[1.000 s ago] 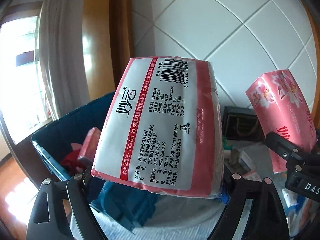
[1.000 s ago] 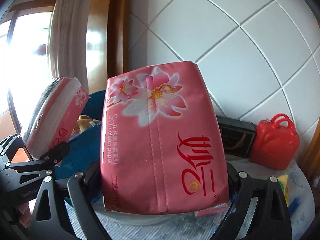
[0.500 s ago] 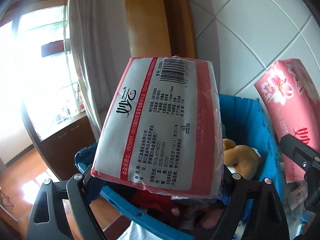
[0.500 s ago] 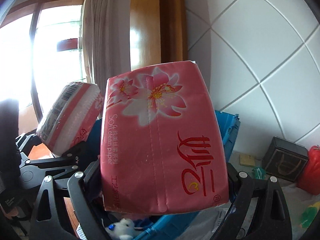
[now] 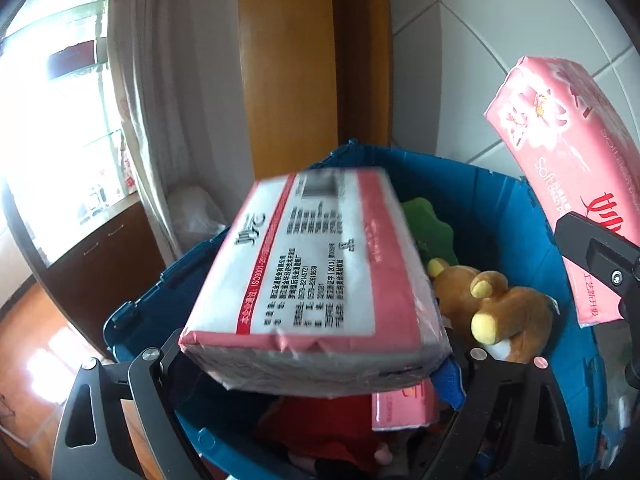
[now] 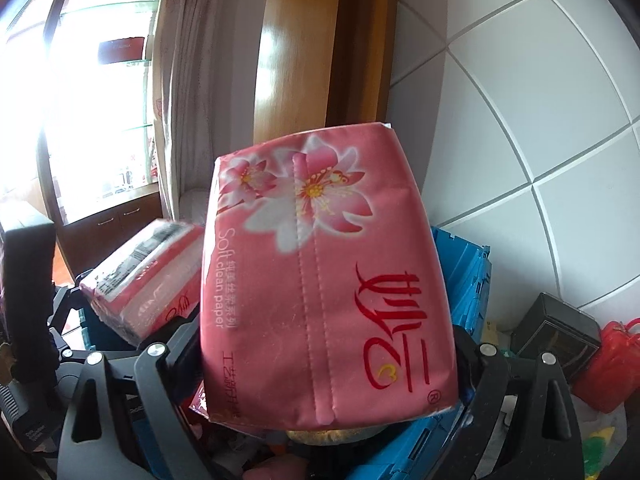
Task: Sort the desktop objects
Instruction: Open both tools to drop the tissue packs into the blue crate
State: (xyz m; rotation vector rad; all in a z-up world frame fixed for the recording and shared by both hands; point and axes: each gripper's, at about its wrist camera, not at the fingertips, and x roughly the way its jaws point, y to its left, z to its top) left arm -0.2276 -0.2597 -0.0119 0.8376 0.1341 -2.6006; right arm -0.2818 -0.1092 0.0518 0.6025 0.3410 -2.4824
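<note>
A pink tissue pack with a white printed label (image 5: 320, 280) lies tilted and blurred between the fingers of my left gripper (image 5: 316, 356). The jaws are opening and the pads stand just clear of its sides. Below it is the open blue bin (image 5: 500, 184). The same pack (image 6: 148, 276) shows at the left in the right wrist view. My right gripper (image 6: 320, 350) is shut on a second pink pack with flowers (image 6: 320, 280), held above the bin's right wall (image 6: 464, 272). That flowered pack (image 5: 560, 128) is at the upper right of the left wrist view.
Inside the bin lie a brown teddy bear (image 5: 492, 304), a green toy (image 5: 428, 220), another pink pack (image 5: 404, 404) and something red (image 5: 320, 420). A black box (image 6: 556, 336) and a red bag (image 6: 608, 364) stand right of the bin. A tiled wall and a wooden frame are behind.
Both grippers have swung left over the blue bin. The labelled pack, held upright before, has tipped forward and sunk between the left fingers. The right pack stays gripped.
</note>
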